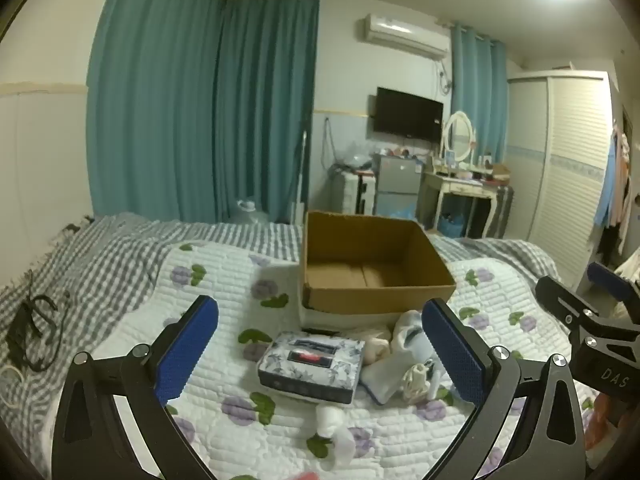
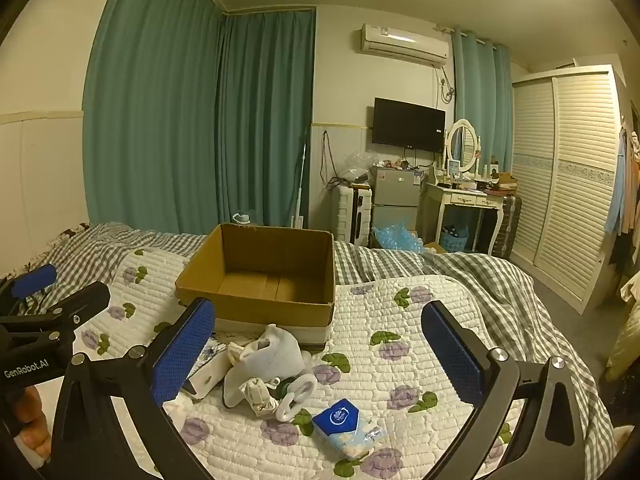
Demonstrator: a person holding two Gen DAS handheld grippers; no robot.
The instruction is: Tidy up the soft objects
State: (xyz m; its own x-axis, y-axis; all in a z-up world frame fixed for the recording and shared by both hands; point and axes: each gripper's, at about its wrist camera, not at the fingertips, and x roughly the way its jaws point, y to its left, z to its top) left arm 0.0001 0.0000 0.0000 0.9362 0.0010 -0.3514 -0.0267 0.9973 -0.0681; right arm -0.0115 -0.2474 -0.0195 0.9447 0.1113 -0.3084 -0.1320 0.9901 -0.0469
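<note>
An open cardboard box [image 1: 376, 280] [image 2: 264, 280] stands empty on the flowered quilt [image 1: 224, 280]. In front of it lies a heap of white socks and soft items [image 1: 400, 356] [image 2: 264, 364]. A blue floral tissue box [image 1: 312, 364] lies left of the heap. A blue tissue pack [image 2: 348, 426] lies near the right gripper. A small white roll [image 1: 332, 420] lies close in the left wrist view. My left gripper [image 1: 320, 352] is open and empty above the tissue box. My right gripper [image 2: 318, 356] is open and empty above the heap.
Black cables [image 1: 32, 332] lie on the grey checked blanket at the left. Beyond the bed are teal curtains [image 2: 192, 120], a small fridge [image 2: 394, 196], a dressing table [image 2: 468, 200] and a white wardrobe [image 2: 568, 176].
</note>
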